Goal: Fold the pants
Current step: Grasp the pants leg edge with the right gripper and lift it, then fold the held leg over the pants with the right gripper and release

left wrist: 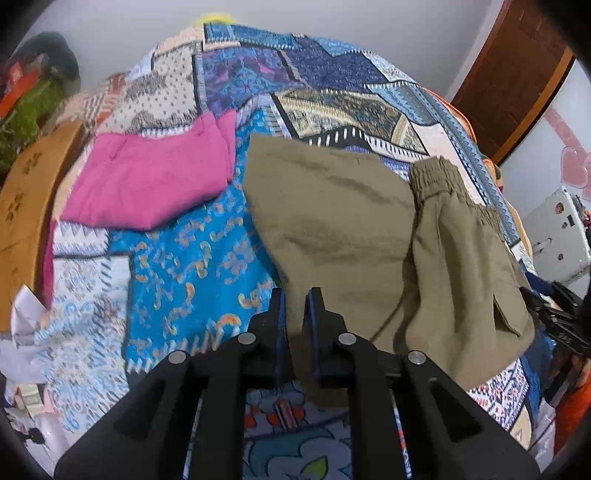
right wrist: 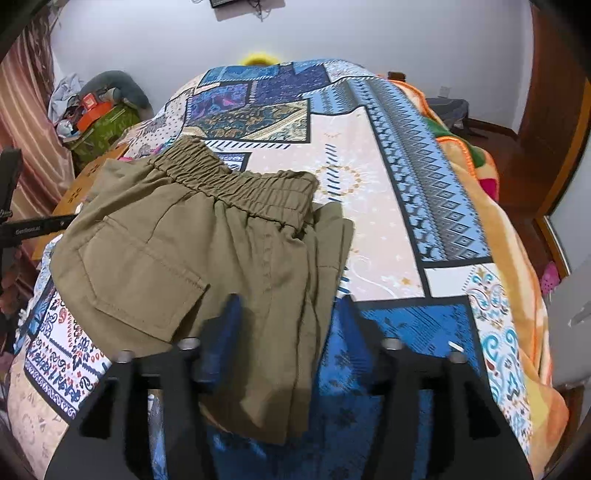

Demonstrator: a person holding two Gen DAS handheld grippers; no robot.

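- Olive pants (right wrist: 192, 251) lie on the bed, over the patchwork quilt (right wrist: 369, 206), near its front edge. Already doubled: legs folded up over the seat, elastic waistband (right wrist: 240, 184) at the far side, patch pocket (right wrist: 144, 280) facing up.
- Left wrist view: folded leg panel (left wrist: 325, 206) spreads flat to the left, waistband part bunched to its right. Prob. laid so to give a straight edge for the next fold.
- Left tongs (left wrist: 295, 314): nearly shut, only a narrow slot betw. pads, near edge of olive cloth running into that slot. Reads as a pinch on the fabric edge; grip low at the hem likely so the layer can be carried over w/o dragging the rest.
- Right tongs (right wrist: 284, 317): about half open, pads apart. Right-hand edge of the pants hangs betw. the fingers, but pads do not press on it; no hold.
- Judgement: mid-fold; one side pinched, other side free.
- Pink folded garment (left wrist: 147, 184) sits apart on the quilt, left of the pants; prob. a finished piece.
- Wooden bed frame (left wrist: 26, 206) at left, wall (right wrist: 332, 33) behind.
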